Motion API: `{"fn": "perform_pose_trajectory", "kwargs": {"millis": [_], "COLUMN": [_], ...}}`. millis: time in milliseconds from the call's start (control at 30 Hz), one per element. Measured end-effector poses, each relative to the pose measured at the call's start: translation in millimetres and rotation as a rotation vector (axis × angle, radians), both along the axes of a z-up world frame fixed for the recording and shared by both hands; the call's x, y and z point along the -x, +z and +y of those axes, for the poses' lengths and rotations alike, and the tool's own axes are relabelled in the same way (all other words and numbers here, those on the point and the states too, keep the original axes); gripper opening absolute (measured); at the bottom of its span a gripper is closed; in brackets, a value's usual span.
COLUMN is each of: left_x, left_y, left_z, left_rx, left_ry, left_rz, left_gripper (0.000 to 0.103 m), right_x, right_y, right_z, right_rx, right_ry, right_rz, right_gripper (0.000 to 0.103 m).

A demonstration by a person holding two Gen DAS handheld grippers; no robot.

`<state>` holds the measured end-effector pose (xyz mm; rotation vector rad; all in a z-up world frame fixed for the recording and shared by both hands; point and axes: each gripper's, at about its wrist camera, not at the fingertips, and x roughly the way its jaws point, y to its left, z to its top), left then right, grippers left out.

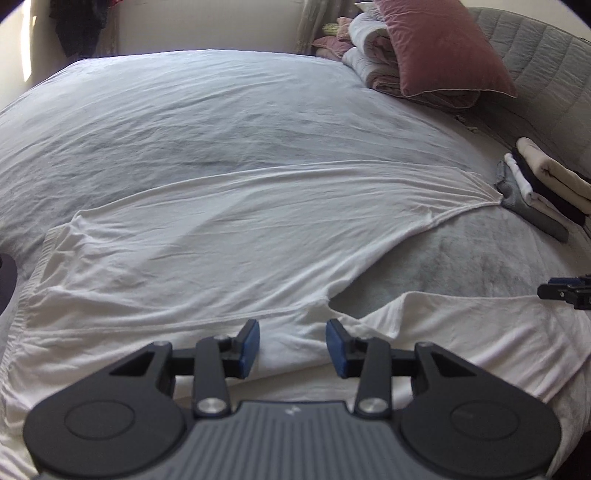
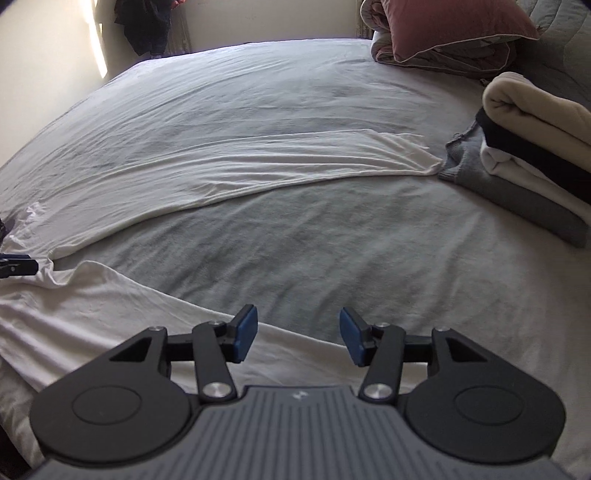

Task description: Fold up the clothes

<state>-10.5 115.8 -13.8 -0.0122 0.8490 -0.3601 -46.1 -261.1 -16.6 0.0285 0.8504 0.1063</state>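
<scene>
A white garment lies spread on the bed sheet, its ribbed band at the left and two long parts fanning out to the right. The far part ends at a stack of folded clothes. The near part runs along the front edge. My left gripper hovers open over the fork where the two parts meet, nothing between its blue pads. My right gripper stands open above the near part's edge, also empty. Each gripper shows at the rim of the other's view: the right gripper, the left gripper.
A pink pillow rests on a folded blanket at the back right, against a grey quilted headboard. The stack of folded clothes sits at the right. Dark clothing hangs by the far wall.
</scene>
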Motion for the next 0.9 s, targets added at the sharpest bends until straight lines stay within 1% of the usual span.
{"fn": "perform_pose_trajectory", "kwargs": {"millis": [100, 267, 367, 433, 533, 600, 700, 800, 900], "left_x": [14.1, 34.3, 48.7, 58.5, 72.2, 79.6, 90.8, 104.8, 116.5], "left_y": [0.2, -3.7, -6.5, -8.7, -12.5, -15.6, -21.5, -26.4, -30.4], "left_z": [-10.1, -31.7, -52.6, -68.5, -93.8, -110.5, -136.7, -162.2, -187.7], "left_rx": [0.009, 0.033, 0.045, 0.059, 0.077, 0.081, 0.047, -0.014, -0.065], "left_ry": [-0.107, -0.262, -0.384, -0.469, -0.586, -0.652, -0.718, -0.756, -0.775], "left_rz": [-0.031, -0.046, -0.059, -0.060, -0.056, -0.050, -0.063, -0.132, -0.213], "left_gripper": [0.041, 0.042, 0.042, 0.042, 0.044, 0.048, 0.051, 0.051, 0.051], "right_x": [11.6, 32.9, 47.5, 55.8, 66.8, 71.3, 74.9, 78.0, 81.2], "right_y": [-0.7, -3.9, -7.4, -10.1, -12.1, -12.1, -11.5, -10.3, -9.9], "right_z": [-27.5, -77.8, -100.9, -114.5, -132.9, -140.7, -144.7, -147.1, -154.0], "right_rx": [-0.003, -0.034, -0.052, -0.085, -0.174, -0.227, -0.265, -0.289, -0.347], "right_ry": [-0.054, -0.169, -0.222, -0.249, -0.276, -0.286, -0.277, -0.260, -0.245], "right_rz": [-0.006, -0.003, 0.005, 0.016, 0.021, 0.017, 0.020, 0.031, 0.062], "right_gripper": [0.054, 0.054, 0.054, 0.054, 0.054, 0.054, 0.054, 0.054, 0.054]}}
